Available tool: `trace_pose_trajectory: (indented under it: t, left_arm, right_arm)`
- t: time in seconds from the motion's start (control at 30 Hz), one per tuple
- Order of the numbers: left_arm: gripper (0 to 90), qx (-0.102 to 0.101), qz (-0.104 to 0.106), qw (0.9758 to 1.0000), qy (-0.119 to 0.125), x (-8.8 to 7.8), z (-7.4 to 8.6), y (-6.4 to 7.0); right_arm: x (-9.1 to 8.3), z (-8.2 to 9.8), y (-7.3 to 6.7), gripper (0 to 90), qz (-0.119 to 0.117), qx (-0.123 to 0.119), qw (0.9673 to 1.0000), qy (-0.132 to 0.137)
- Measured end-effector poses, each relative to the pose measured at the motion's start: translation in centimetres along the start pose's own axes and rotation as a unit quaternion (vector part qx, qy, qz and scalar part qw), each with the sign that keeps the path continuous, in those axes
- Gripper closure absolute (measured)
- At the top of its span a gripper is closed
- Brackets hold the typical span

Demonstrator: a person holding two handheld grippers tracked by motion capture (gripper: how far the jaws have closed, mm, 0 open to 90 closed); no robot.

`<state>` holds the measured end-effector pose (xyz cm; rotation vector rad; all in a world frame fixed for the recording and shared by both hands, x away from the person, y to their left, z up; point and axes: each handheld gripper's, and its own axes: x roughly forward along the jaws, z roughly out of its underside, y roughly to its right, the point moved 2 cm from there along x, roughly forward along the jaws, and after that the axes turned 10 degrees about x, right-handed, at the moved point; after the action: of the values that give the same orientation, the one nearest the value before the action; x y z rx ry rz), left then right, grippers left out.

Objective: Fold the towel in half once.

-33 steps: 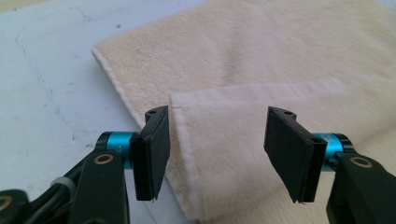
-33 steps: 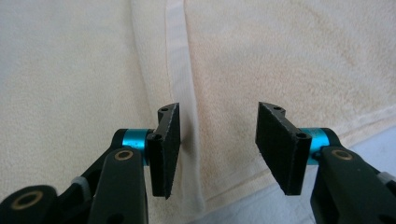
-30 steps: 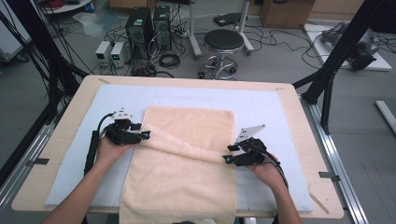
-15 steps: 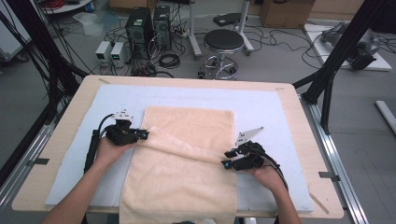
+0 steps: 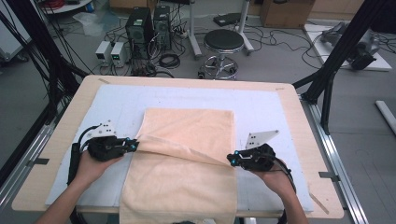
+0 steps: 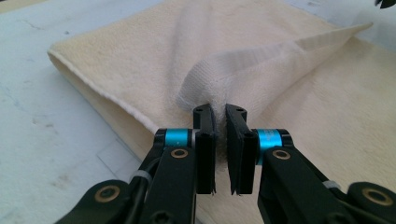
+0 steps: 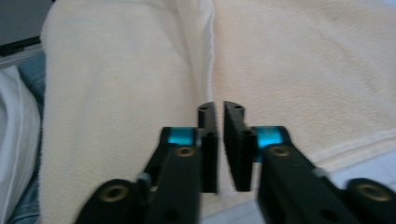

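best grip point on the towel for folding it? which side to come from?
Take the towel at the two ends of its raised fold, left gripper from the left edge, right gripper from the right. That hem stands off the table, so fingers can pinch it.

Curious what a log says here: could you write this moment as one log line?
left gripper shut on towel edge | right gripper jaws closing on towel edge | fold lifted
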<state>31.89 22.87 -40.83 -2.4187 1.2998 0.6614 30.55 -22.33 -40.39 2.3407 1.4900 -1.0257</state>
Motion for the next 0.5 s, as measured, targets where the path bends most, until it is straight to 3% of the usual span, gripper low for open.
trace_pose_trajectory:
  t: [0.03,0.1,0.17,0.3,0.37,0.5]
  left_arm:
    - [82.2,0.004,-0.001,1.0,-0.007,0.1,0.2,0.2]
    - [82.1,0.004,0.0,0.9998,-0.019,0.5,0.7,0.2]
    - [82.0,0.0,0.003,0.9997,-0.026,1.0,1.2,0.2]
    - [82.8,0.002,0.01,0.9993,-0.035,1.3,1.8,0.3]
    - [83.0,0.001,0.014,0.9993,-0.035,1.2,1.9,0.3]
    - [82.5,-0.002,0.009,0.9996,-0.028,0.9,1.8,0.1]
  right_arm:
    - [0.3,0.2,-0.2,70.6,-0.002,0.0,1.0,-0.004]
    - [1.2,0.6,-0.4,65.9,0.004,0.0,0.9997,-0.026]
    - [2.1,1.0,-0.4,57.8,-0.001,0.011,0.9995,-0.031]
    - [3.7,1.6,-0.4,53.1,-0.016,0.014,0.9983,-0.054]
    - [4.3,1.9,-0.5,54.9,-0.007,0.003,0.9976,-0.069]
    - [4.4,1.9,-0.1,75.7,0.012,-0.003,0.9975,-0.069]
